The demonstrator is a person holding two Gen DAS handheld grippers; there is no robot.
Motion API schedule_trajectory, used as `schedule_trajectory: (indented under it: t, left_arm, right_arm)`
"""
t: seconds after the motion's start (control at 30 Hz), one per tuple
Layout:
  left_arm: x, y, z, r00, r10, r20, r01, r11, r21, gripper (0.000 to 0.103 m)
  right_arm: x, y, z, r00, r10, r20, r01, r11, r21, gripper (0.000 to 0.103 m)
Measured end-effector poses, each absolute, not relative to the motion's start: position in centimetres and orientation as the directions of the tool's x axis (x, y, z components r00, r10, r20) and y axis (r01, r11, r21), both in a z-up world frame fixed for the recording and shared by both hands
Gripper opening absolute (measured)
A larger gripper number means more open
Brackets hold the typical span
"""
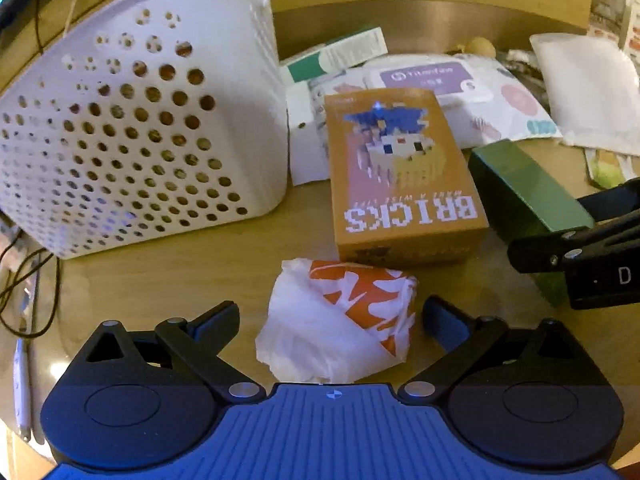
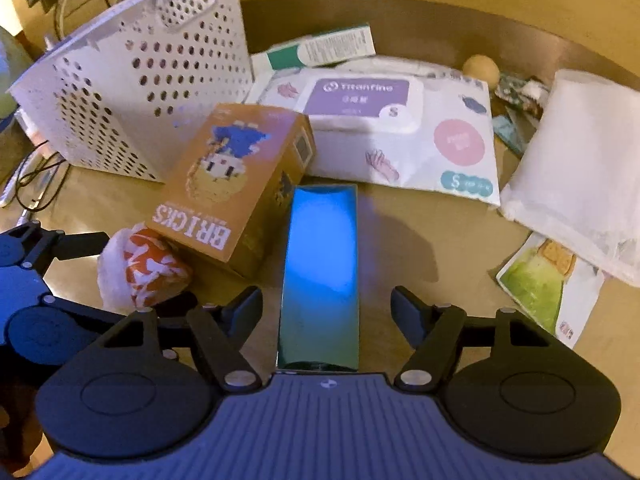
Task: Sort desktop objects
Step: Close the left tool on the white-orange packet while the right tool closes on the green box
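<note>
A crumpled white and orange paper wrapper point(image 1: 340, 320) lies on the wooden table between the open fingers of my left gripper point(image 1: 332, 316); the fingers stand apart from it. It also shows in the right wrist view point(image 2: 140, 268). A shiny green box point(image 2: 320, 276) lies lengthwise between the open fingers of my right gripper point(image 2: 326, 308), untouched; it also shows in the left wrist view point(image 1: 528, 200). An orange BRICKS box point(image 1: 400, 176) lies between wrapper and green box. A white perforated basket point(image 1: 132, 136) stands at the left.
Behind the boxes lie a white wipes pack point(image 2: 368, 104), a white printed pouch point(image 2: 440, 148), a green-white carton point(image 2: 324, 48), a white plastic bag point(image 2: 576, 168) and a green snack packet point(image 2: 540, 280). Cables point(image 1: 24, 280) trail at the left edge.
</note>
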State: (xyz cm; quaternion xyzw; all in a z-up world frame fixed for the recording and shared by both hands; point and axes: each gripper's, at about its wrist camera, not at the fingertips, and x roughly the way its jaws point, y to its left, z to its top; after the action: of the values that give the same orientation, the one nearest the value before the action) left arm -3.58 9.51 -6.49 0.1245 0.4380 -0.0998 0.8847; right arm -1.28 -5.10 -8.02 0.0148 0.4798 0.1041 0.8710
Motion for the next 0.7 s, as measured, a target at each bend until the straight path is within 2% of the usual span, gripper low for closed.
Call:
schedule_trajectory:
  t: [0.1, 0.43, 0.5, 0.53, 0.6, 0.67, 0.7]
  left_arm:
    - [-2.9, 9.7, -6.6, 0.588, -0.089, -0.804, 0.287, 0.952, 0.105, 0.102]
    - [-3.0, 9.2, -6.7, 0.626, -0.112, -0.772, 0.33, 0.935, 0.132, 0.102]
    - [-2.9, 9.1, -6.7, 0.624, -0.118, -0.772, 0.329, 0.936, 0.122, 0.1]
    - [-3.0, 9.1, -6.7, 0.624, -0.124, -0.772, 0.329, 0.937, 0.116, 0.097]
    - [-3.0, 9.3, -6.6, 0.615, -0.151, -0.774, 0.328, 0.942, 0.076, 0.087]
    - [-3.1, 9.3, -6.4, 0.605, -0.182, -0.775, 0.326, 0.945, 0.033, 0.071]
    - [-3.3, 9.1, -6.3, 0.612, -0.175, -0.771, 0.327, 0.944, 0.045, 0.069]
  right_arm:
    - [-1.0, -4.8, -8.6, 0.519, 0.17, -0.838, -0.147, 0.983, 0.109, 0.074]
    - [-0.9, -4.6, -9.1, 0.545, 0.122, -0.829, -0.126, 0.99, 0.063, 0.075]
    - [-1.3, -4.6, -9.1, 0.562, 0.108, -0.82, -0.133, 0.99, 0.039, 0.066]
    - [-1.4, -4.6, -9.1, 0.567, 0.111, -0.816, -0.139, 0.99, 0.038, 0.063]
    - [-1.5, -4.5, -9.0, 0.571, 0.112, -0.813, -0.156, 0.987, 0.027, 0.05]
    - [-1.5, -4.4, -9.0, 0.573, 0.12, -0.811, -0.166, 0.986, 0.028, 0.047]
    - [-1.6, -4.5, -9.0, 0.575, 0.126, -0.808, -0.168, 0.985, 0.035, 0.046]
